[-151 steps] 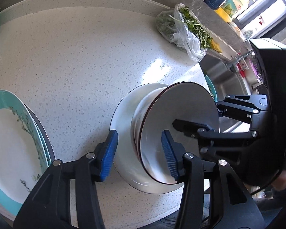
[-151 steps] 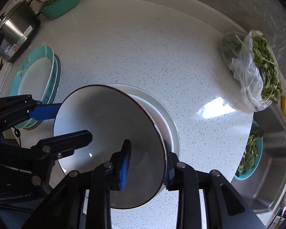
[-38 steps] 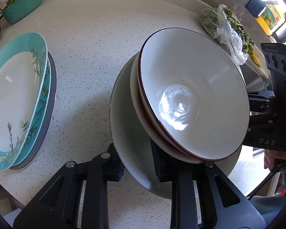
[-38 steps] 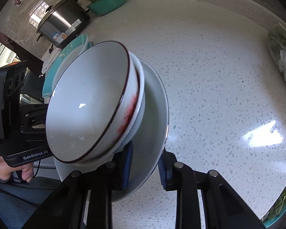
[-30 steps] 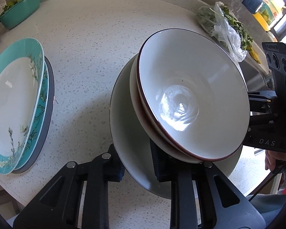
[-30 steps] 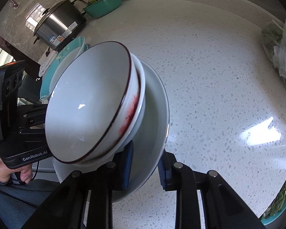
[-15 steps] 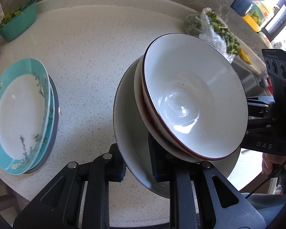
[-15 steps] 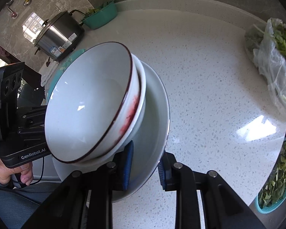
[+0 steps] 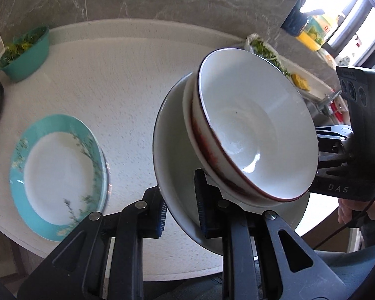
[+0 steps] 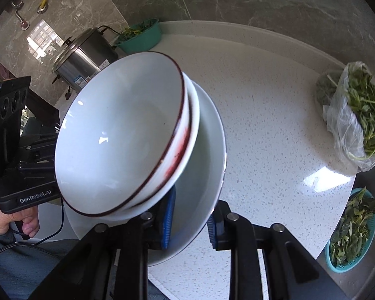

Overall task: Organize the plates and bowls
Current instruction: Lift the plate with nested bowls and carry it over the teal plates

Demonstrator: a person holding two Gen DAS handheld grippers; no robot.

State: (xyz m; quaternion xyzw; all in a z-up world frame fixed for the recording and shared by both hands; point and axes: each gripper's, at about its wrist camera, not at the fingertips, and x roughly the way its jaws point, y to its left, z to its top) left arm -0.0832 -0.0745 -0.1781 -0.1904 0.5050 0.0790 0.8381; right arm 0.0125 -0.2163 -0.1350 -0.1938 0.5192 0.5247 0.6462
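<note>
A large white plate (image 9: 173, 155) (image 10: 205, 175) hangs in the air over the round speckled table (image 9: 117, 80), carrying two nested white bowls (image 9: 250, 130) (image 10: 117, 137) with dark red rims. My left gripper (image 9: 181, 208) is shut on the plate's near rim. My right gripper (image 10: 191, 221) is shut on the opposite rim, its blue pads on either side of the edge. Both bowls sit tilted with the plate. A stack of teal-rimmed flowered plates (image 9: 57, 180) lies on the table at the left.
A teal bowl of greens (image 9: 25, 55) (image 10: 140, 37) and a steel cooker (image 10: 85, 55) stand at the back. A plastic bag of greens (image 10: 355, 122) lies at the right, with a teal basket of leaves (image 10: 350, 232) and a sink beyond the table edge.
Both grippers have risen together with the plate and its bowls; the table and the teal plates look smaller and farther below. The grips are unchanged.
</note>
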